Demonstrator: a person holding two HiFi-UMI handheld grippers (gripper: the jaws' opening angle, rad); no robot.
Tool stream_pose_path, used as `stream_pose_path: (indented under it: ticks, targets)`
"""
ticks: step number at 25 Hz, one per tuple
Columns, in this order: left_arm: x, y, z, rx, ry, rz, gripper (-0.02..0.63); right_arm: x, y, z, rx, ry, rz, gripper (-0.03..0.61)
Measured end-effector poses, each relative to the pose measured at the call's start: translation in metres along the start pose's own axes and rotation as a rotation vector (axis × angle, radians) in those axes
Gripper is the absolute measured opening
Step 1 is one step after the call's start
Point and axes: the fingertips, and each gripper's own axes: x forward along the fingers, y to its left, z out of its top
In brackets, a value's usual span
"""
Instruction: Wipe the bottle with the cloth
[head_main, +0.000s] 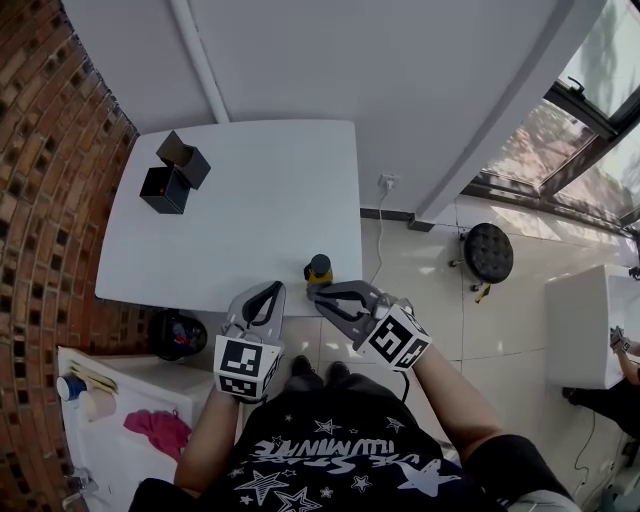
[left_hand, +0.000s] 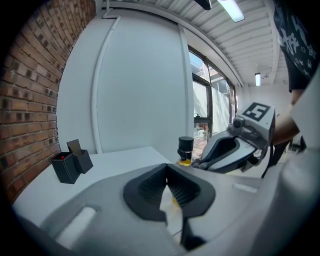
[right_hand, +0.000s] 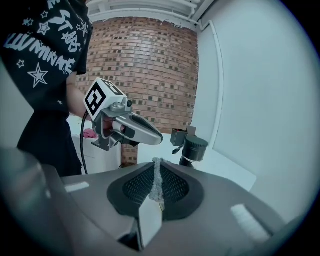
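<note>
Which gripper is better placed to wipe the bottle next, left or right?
Right. The right gripper is shut on the cloth, and its tips sit right beside the bottle. The left gripper is shut, empty, and slightly farther from the bottle.

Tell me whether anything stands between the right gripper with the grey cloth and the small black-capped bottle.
Nothing visible does. The small black-capped bottle of yellow liquid stands on the white table, just beyond the right gripper, shut on the grey textured cloth. The left gripper is off to the side.
</note>
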Motion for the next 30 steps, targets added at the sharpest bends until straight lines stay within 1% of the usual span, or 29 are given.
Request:
stream_pose_path:
  ticks: [4,12,18,24,30]
  targets:
    - [0.000,0.004,-0.005,0.003,0.010,0.010,0.005,0.004,0.000,-0.007,0.011,0.014,0.015,0.037]
    - [0.002,0.002,-0.010,-0.013,0.035,0.010,0.005,0.013,0.000,-0.039,0.053,0.068,0.030,0.036]
    - [0.000,0.001,-0.014,-0.022,0.051,0.011,0.005,0.024,-0.005,-0.063,0.098,0.095,0.000,0.037]
    - [-0.004,0.004,-0.024,-0.033,0.076,0.029,0.005,0.037,-0.002,-0.086,0.140,0.137,-0.007,0.037]
    - [-0.006,0.002,-0.028,-0.035,0.087,0.027,0.005,0.041,-0.001,-0.101,0.173,0.171,-0.016,0.037]
